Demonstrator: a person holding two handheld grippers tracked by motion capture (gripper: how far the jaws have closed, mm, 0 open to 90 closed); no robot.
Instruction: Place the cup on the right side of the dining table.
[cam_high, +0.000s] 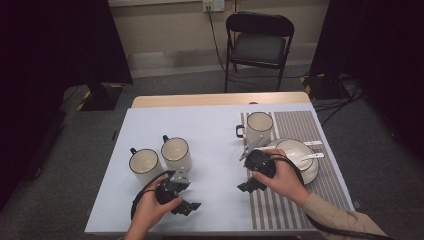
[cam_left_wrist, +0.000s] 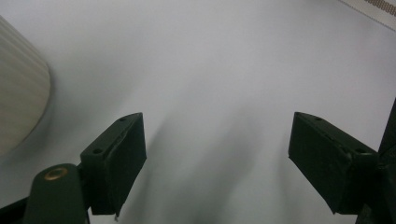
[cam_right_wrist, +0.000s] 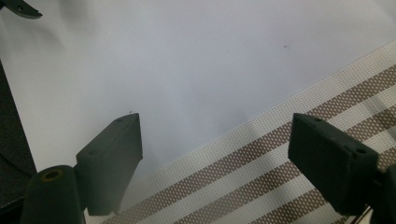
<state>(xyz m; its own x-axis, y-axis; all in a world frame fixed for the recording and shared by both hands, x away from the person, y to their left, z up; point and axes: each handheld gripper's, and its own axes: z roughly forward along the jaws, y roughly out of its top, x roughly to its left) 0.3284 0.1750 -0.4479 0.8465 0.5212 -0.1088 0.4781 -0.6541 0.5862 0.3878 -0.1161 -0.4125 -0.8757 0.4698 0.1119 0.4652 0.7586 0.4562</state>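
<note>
Your left gripper (cam_high: 186, 206) and right gripper (cam_high: 248, 186) both stand wide open, holding nothing, low over the table (cam_high: 215, 135). Nearest mugs: one (cam_high: 176, 152) at 12 o'clock of the left gripper, another (cam_high: 144, 164) at 10. Step: approach not begun; next calls for lifting toward a handle

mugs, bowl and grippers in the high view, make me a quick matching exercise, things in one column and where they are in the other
Things:
1. pair of mugs
2. single mug
3. bowl
4. left gripper

Places:
A. on the striped mat, on a plate with a spoon
B. near edge of the pale table cover, jaws open over bare cover
C. side by side on the left of the cover
D. at the mat's far left corner, handle to the left

Pairs: 1-C, 2-D, 3-A, 4-B
</note>
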